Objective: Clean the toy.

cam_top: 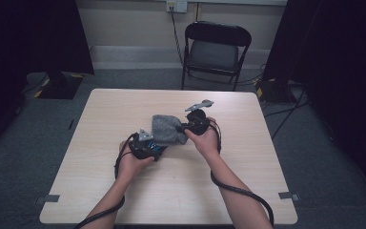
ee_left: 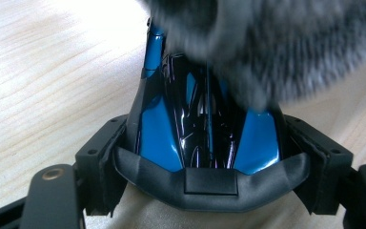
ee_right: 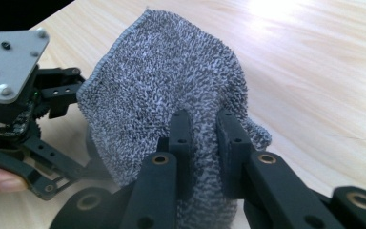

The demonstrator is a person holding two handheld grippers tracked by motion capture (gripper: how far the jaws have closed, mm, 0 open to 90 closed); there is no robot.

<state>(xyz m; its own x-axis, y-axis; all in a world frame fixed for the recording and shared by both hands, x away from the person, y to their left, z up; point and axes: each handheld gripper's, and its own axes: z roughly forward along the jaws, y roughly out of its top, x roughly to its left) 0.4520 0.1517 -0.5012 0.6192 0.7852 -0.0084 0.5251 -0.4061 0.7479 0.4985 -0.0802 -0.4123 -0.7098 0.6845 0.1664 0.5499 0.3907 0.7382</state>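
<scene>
Hands of a person at a pale wooden table (cam_top: 124, 191) work two hand-held tools over a small blue and black toy car (ee_left: 205, 129). Left gripper (cam_top: 159, 149) clamps the car across its width, the black jaws set wide against both flanks, with the car's dark rear edge nearest the left gripper view's camera and its nose pointing away over the tabletop. Right gripper (ee_right: 202, 129) pinches a fold of a grey, nubbly cloth (ee_right: 171, 81) between jaws drawn nearly together; the cloth rises above the pads in a loose peak with a stitched edge. From above, the cloth (cam_top: 167, 129) sits near the middle of the table between the two hands, draped over the car's front end, and in the left gripper view its blurred pile (ee_left: 286, 43) covers the far part of the car. A black folding chair (cam_top: 215, 47) stands on the grey floor beyond the table's far edge.
</scene>
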